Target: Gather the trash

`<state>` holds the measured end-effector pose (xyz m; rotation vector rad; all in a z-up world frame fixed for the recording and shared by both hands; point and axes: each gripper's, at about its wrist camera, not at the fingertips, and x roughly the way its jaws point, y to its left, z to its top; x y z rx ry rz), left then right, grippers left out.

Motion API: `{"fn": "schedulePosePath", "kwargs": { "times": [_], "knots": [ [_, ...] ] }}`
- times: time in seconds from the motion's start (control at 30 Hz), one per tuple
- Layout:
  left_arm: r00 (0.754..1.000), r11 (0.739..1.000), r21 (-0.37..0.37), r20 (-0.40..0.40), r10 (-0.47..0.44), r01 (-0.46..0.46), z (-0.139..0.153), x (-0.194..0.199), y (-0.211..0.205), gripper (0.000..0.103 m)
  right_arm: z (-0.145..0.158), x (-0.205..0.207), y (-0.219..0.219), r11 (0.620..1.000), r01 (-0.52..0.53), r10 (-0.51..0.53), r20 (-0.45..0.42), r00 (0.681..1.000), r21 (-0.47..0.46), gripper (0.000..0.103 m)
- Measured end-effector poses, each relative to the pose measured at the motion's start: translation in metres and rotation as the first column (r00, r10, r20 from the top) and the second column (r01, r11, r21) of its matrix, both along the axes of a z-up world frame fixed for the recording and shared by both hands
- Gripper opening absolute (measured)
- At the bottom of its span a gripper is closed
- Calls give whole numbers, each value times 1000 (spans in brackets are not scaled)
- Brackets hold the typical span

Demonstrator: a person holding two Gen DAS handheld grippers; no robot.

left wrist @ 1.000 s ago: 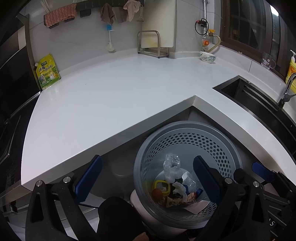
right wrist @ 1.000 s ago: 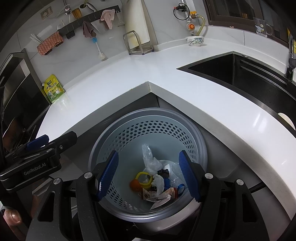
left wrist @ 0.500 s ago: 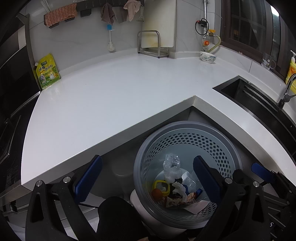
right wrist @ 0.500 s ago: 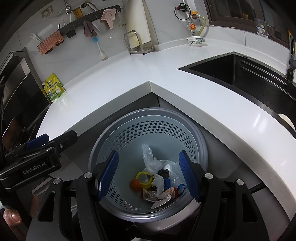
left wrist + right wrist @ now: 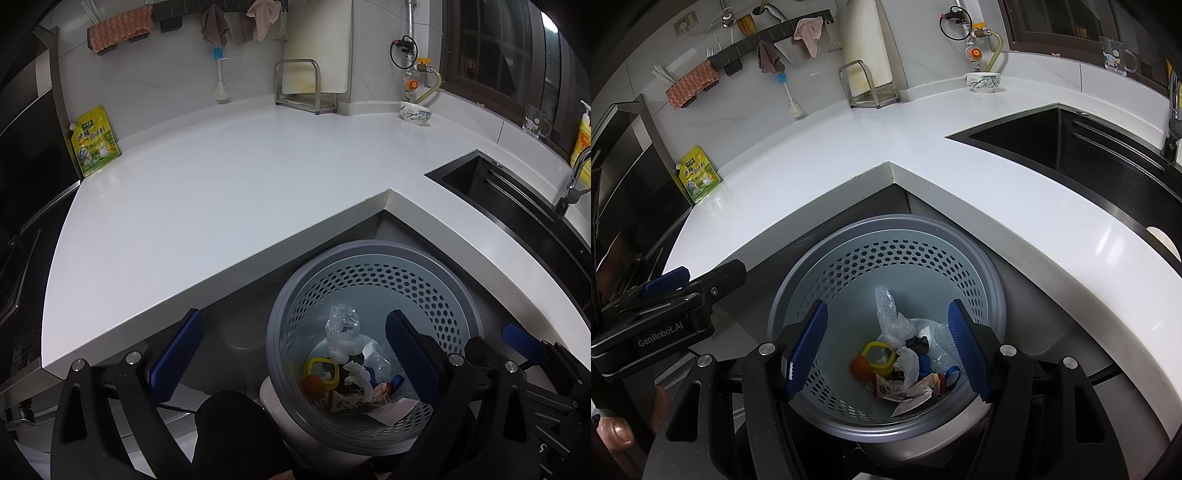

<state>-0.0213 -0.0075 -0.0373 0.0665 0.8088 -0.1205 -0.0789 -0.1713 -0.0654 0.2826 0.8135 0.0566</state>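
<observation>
A grey perforated trash basket (image 5: 373,258) stands on the floor in the inner corner of the white counter; it also shows in the right wrist view (image 5: 886,229). Inside lie crumpled clear plastic (image 5: 341,332), a yellow ring (image 5: 320,369), an orange ball (image 5: 860,366), white tissue (image 5: 908,363) and wrappers (image 5: 905,391). My left gripper (image 5: 291,354) is open and empty, above the basket's left rim. My right gripper (image 5: 888,352) is open and empty, directly over the basket. Each gripper shows at the edge of the other's view.
The white L-shaped counter (image 5: 221,192) holds a yellow-green pouch (image 5: 94,142) at far left, a metal rack with a cutting board (image 5: 310,88) and a small bowl (image 5: 415,112) at the back. A dark sink (image 5: 1089,155) lies right. Cloths hang on a wall rail.
</observation>
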Motion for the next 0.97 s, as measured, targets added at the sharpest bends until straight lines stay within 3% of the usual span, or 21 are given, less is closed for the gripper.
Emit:
{"fn": "schedulePosePath", "kwargs": {
  "times": [0.97],
  "knots": [
    [1000,1000,2,-17,10,-10,-4,-1,-1,97,0,0,0,1000,0,0,0,1000,0,65]
  ]
}}
